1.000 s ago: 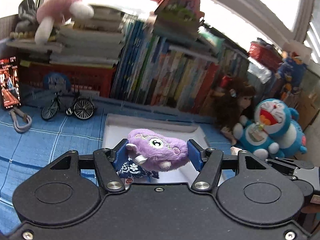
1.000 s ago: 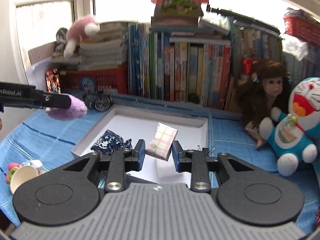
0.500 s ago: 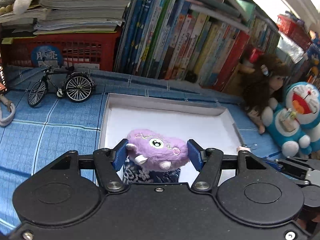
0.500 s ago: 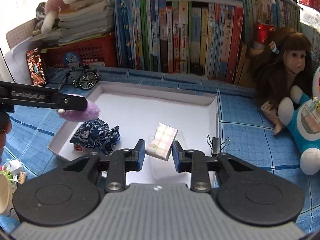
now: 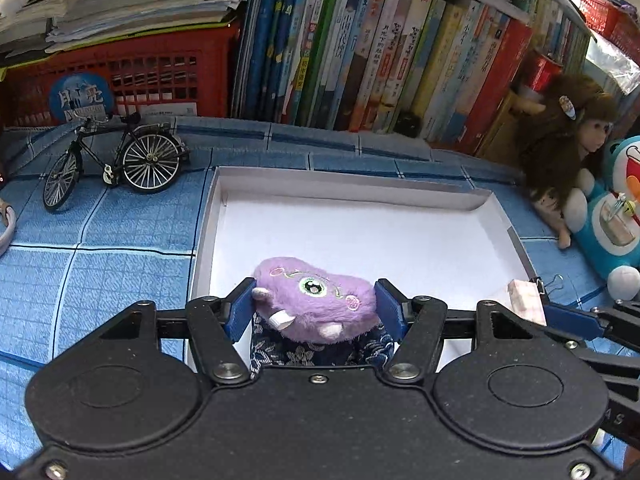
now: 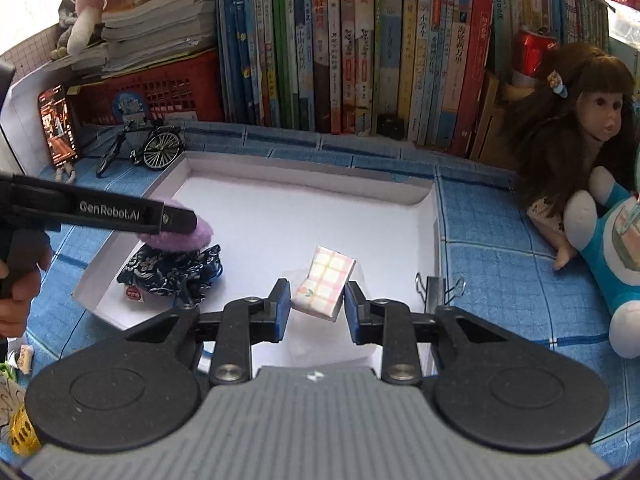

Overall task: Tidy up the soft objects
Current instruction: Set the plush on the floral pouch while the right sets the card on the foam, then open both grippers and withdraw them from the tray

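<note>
Two grippers loaded, both over the white tray (image 5: 496, 216); step in hand reads as the placing phase.

Left wrist view: left gripper (image 5: 316, 306) clamped on the purple plush monster (image 5: 316, 300), blue pads pressing its two ends. Plush hangs right above the navy floral pouch (image 5: 320, 350), which lies in the tray's near-left corner. Touching or just clear, can't tell from here. At right edge, the right gripper's pad with the pink checked packet (image 5: 526, 294) pokes in, near a binder clip (image 5: 550, 282) on the tray rim. Toy bicycle (image 5: 116, 158) sits left of the tray on the blue cloth.

Right wrist view: right gripper (image 6: 313, 306) closed on the checked packet (image 6: 324, 282), held tilted above the tray floor, near-right area. This view adds a side look at the left gripper (image 6: 176, 220): plush (image 6: 180, 236) seems to rest on the pouch (image 6: 176, 268), and the pouch's small tag (image 6: 132, 293) shows. Person's hand (image 6: 18, 276) on the left handle, also only here.

Next move, my call: lower a touch, release plush beside or on the pouch, release packet on open floor clear of the clip.
</note>
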The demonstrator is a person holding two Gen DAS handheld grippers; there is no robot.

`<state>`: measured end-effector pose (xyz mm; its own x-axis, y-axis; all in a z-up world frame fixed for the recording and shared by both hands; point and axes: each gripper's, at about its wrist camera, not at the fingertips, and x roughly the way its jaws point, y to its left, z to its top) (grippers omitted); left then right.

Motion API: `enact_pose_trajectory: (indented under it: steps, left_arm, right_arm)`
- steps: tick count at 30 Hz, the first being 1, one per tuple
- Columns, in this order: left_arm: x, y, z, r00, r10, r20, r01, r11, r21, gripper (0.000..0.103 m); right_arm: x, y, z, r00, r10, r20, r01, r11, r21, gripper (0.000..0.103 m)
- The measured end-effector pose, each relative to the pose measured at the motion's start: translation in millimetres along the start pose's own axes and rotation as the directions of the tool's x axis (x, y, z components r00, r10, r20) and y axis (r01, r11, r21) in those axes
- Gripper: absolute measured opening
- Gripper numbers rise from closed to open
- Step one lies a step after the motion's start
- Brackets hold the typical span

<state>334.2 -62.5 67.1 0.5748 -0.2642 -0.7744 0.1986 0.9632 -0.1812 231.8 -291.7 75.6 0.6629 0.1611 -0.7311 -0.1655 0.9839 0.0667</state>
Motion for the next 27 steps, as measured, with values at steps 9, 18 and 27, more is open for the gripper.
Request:
enact_pose_trajectory:
  steps: [9, 18, 27]
  left_arm:
    - [0.2, 4.1, 0.5, 1.000, -0.008, -0.013, 0.008, 1.000, -0.011, 0.064]
    - [-21.0, 6.4, 1.7, 1.000, -0.007, 0.013, 0.008, 1.000, -0.020, 0.071]
    - [-70.2, 8.4, -10.8, 0.996, -0.026, 0.084, 0.028, 1.000, -0.015, 0.077]
  right_arm:
    - [7.6, -1.7, -2.4, 1.000, -0.007, -0.025, 0.007, 1.000, 0.013, 0.042]
    - [-11.6, -2.8, 2.4, 1.000, 0.003, 0.025, -0.004, 0.999, 0.031, 0.063]
    - [-51.8, -3.0, -4.9, 0.995, 0.009, 0.104, -0.012, 0.999, 0.035, 0.069]
